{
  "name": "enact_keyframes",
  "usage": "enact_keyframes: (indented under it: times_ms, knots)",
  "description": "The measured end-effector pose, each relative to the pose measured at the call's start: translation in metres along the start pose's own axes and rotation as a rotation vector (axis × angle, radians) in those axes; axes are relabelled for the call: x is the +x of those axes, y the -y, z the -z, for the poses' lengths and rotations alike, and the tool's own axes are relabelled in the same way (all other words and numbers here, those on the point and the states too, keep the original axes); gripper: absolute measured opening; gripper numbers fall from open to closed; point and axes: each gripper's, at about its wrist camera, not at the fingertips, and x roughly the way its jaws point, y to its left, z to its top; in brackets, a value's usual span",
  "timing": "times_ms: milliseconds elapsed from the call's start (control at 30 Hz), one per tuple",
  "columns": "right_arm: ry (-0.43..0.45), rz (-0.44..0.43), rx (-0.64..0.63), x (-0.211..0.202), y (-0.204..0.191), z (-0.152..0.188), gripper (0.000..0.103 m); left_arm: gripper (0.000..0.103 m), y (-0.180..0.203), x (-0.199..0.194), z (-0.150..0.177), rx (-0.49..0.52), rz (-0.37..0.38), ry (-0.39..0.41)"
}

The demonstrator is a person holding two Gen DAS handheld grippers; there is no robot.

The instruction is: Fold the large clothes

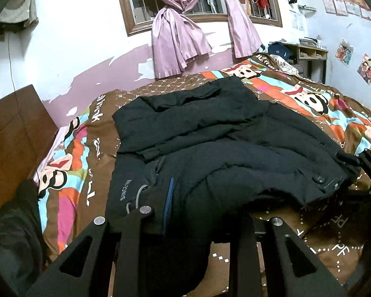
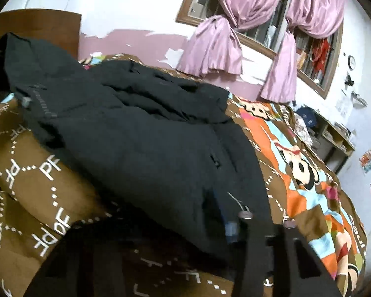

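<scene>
A large black padded jacket (image 1: 217,136) lies spread on a bed with a brown cartoon-print bedspread (image 1: 309,104), and it fills the middle of both views. In the left wrist view the left gripper (image 1: 190,225) comes in from 6 o'clock, and its jaws stand narrow with a thick fold of the jacket between them; the fabric hangs down from there, near a blue zipper strip (image 1: 170,203) and a grey cord (image 1: 138,195). The far edge of the jacket with its snap buttons (image 1: 318,179) reaches toward 3 o'clock, where part of the other gripper touches it. In the right wrist view the picture is blurred; the right gripper (image 2: 266,219) sits at about 5 o'clock, its jaws narrow and closed on the jacket's edge close to a dark button. The hood end of the jacket rises toward 10 o'clock there. Behind the bed, at 12 o'clock, pink curtains (image 1: 178,32) hang knotted in front of a barred window (image 1: 205,2), and a wooden headboard (image 1: 14,133) stands at 9 o'clock in the left view
</scene>
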Motion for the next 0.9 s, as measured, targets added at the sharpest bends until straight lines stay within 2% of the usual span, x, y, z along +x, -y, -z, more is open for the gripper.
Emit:
enact_keyframes:
  times_ms: [333, 567, 767, 900]
  knots:
    - [0.044, -0.021, 0.038, -0.008, 0.007, -0.005, 0.021, 0.021, -0.001, 0.004, 0.008, -0.014, 0.003, -0.035]
    - [0.154, -0.046, 0.107, -0.029, 0.018, -0.017, 0.014, 0.019, -0.002, 0.004, 0.013, -0.034, 0.006, -0.065]
    - [0.264, -0.073, 0.206, -0.069, 0.039, -0.052, 0.012, 0.01, -0.012, -0.026, 0.008, -0.087, 0.02, 0.022]
    - [0.346, -0.074, 0.196, -0.104, 0.046, -0.077, 0.01, 0.009, -0.025, -0.052, -0.006, -0.125, 0.05, 0.078]
